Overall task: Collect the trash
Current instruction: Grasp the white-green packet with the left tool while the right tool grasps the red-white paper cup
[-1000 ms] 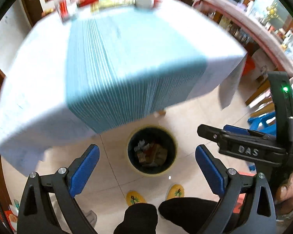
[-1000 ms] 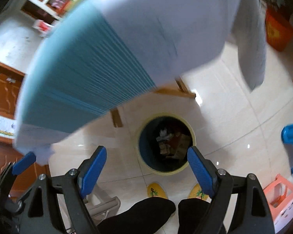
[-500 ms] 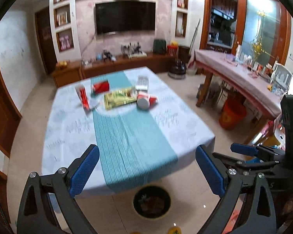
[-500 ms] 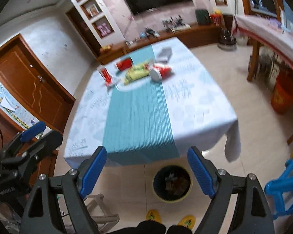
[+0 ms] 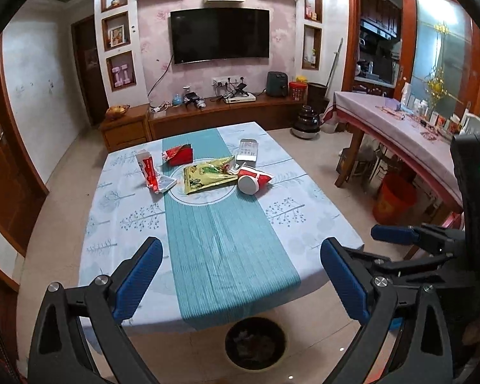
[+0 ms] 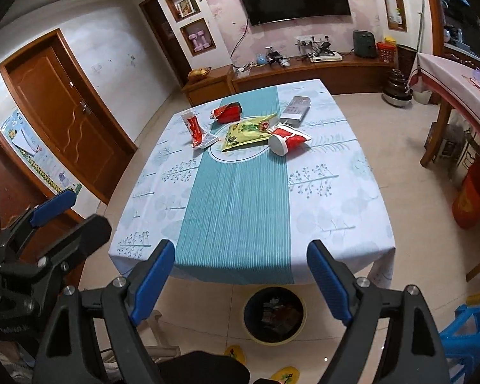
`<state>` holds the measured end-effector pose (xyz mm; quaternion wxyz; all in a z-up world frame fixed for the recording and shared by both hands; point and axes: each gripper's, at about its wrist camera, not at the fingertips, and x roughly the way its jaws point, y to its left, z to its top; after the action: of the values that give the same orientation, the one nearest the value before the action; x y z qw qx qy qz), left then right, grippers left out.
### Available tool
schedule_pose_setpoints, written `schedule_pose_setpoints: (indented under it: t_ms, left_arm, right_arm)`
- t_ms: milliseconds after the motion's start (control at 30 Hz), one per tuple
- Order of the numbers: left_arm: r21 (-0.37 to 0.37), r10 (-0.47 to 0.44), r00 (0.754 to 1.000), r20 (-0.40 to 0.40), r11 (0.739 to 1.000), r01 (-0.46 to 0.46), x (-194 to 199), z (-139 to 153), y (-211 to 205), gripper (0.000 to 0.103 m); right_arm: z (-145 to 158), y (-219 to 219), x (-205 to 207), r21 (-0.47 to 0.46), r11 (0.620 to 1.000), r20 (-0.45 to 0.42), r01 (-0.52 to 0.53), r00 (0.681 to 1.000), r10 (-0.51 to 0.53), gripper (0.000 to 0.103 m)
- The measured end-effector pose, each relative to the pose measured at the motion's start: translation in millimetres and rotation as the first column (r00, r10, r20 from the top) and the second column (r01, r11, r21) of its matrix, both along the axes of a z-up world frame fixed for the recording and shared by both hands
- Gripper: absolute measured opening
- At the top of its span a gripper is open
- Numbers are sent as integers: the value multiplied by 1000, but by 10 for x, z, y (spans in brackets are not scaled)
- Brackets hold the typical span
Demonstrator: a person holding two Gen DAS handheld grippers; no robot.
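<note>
Both empty — left gripper [image 5: 240,275] and right gripper [image 6: 236,280] gape wide.

- The desk [image 6: 336,198] wears a pale tree-print cloth with a teal striped runner [image 6: 236,198] down its middle.
- Toward twelve o'clock on the runner lies a yellow-green snack bag [image 6: 246,132].
- At its three o'clock, touching it, a red-and-white cup [image 6: 288,140] lies tipped.
- At nine o'clock, a red-and-white box [image 6: 196,129].
- Farther back: a red packet [image 6: 228,112] and a grey carton [image 6: 296,107].
- On the floor [image 6: 409,192] at the desk's six o'clock edge stands a bin [image 6: 273,315] holding scraps.
</note>
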<state>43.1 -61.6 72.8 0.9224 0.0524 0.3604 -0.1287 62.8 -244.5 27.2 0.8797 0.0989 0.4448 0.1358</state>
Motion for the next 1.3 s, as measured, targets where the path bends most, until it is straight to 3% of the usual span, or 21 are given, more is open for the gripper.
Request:
schedule_pose_setpoints:
  t_ms: [200,300,433,533,667,800,867,967,1100,1133,1200,1300]
  left_arm:
    - [17,-22,998,-51,1000,23,619,-149,-45,98]
    - [1,-38,995,-89,999,38,1110,-274,-44,98]
    - [15,-107,982,-154,994,110,1764,-456,-71,88]
    - [44,-142,967,-212,987,154,2326,-625,-64,85]
    - [38,-192,931,-310,976,214,2993,-883,-86,67]
    - [19,-224,886,-407,967,254,3636,-1238,-169,66]
    - [-17,-245,851,-464,963,268,3918,-1421,-233,66]
    - [-56,-270,822,-502,958,280,4180,-1594,-323,66]
    - [-80,-284,794,-537,954,288,4489,-1827,-486,62]
    - [-92,-292,783,-549,952,290,4560,-1887,-527,58]
    - [-108,-300,765,-570,950,293,4634,-1964,-585,55]
    - [-114,-302,742,-599,949,295,4746,-2084,-676,55]
  right_arm:
    - [-102,-1,403,10,1000,-40,27,999,-27,81]
    - [-209,-33,688,20,998,-80,60,995,-58,78]
    - [-373,-59,1156,23,990,-115,139,984,-136,77]
    - [-582,-120,1576,90,968,-198,233,957,-212,75]
    - [-901,-181,2176,132,929,-302,345,907,-294,71]
    - [-1251,-336,2680,166,866,-386,472,839,-384,71]
    - [-1465,-407,2921,185,832,-435,523,803,-408,71]
    - [-1693,-438,3126,196,803,-481,563,769,-422,71]
    - [-1929,-395,3270,231,790,-522,569,757,-393,47]
    - [-1914,-382,3288,235,792,-498,563,770,-399,36]
    - [-1931,-369,3322,276,795,-495,540,789,-364,25]
    - [-1858,-415,3327,285,789,-469,543,798,-379,18]
